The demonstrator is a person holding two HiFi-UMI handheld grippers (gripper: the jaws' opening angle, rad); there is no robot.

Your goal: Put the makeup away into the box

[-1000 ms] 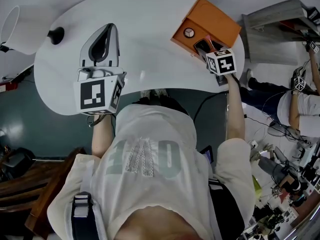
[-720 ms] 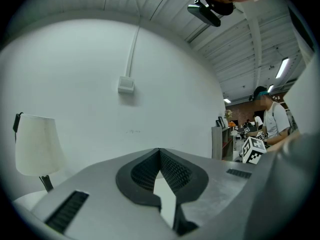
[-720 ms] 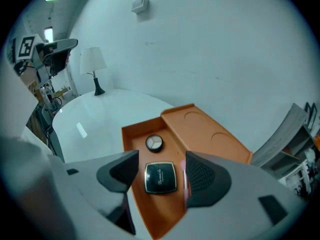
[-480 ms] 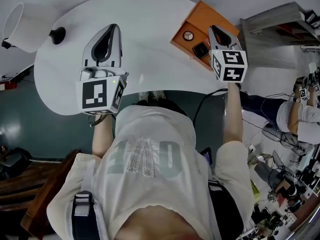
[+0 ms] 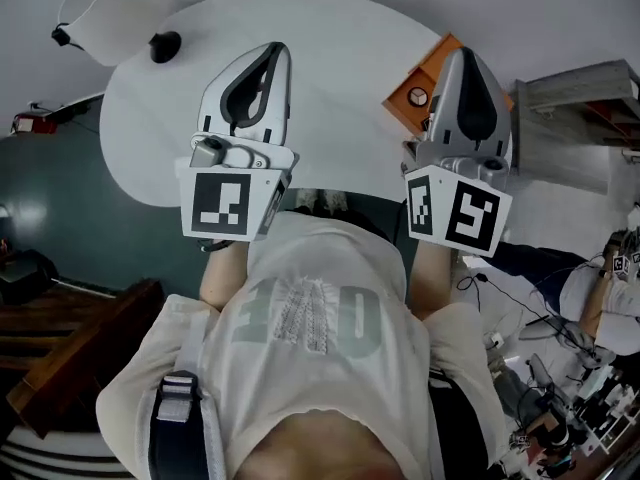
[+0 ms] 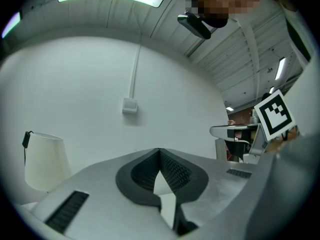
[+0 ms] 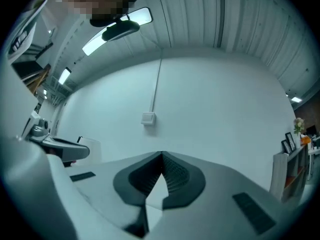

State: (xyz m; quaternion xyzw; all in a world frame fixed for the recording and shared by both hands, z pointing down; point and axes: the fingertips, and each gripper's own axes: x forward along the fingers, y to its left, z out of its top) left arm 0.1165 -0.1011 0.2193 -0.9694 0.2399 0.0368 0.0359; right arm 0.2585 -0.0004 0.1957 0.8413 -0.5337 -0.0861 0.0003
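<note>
Just in front of the orange box [image 5: 437,60], partly covering it in the head view, the right gripper [image 5: 462,56] is hovering level; its jaws have just been closing and are now meeting on nothing. Well left of the box, the left gripper [image 5: 272,50] is hanging pinched together, empty. Inside the box, a round makeup compact [image 5: 418,96] is lying.

Right hand-held gripper [image 5: 461,58] lifted off box [image 5: 424,96]; jaws just closed, empty.
</note>
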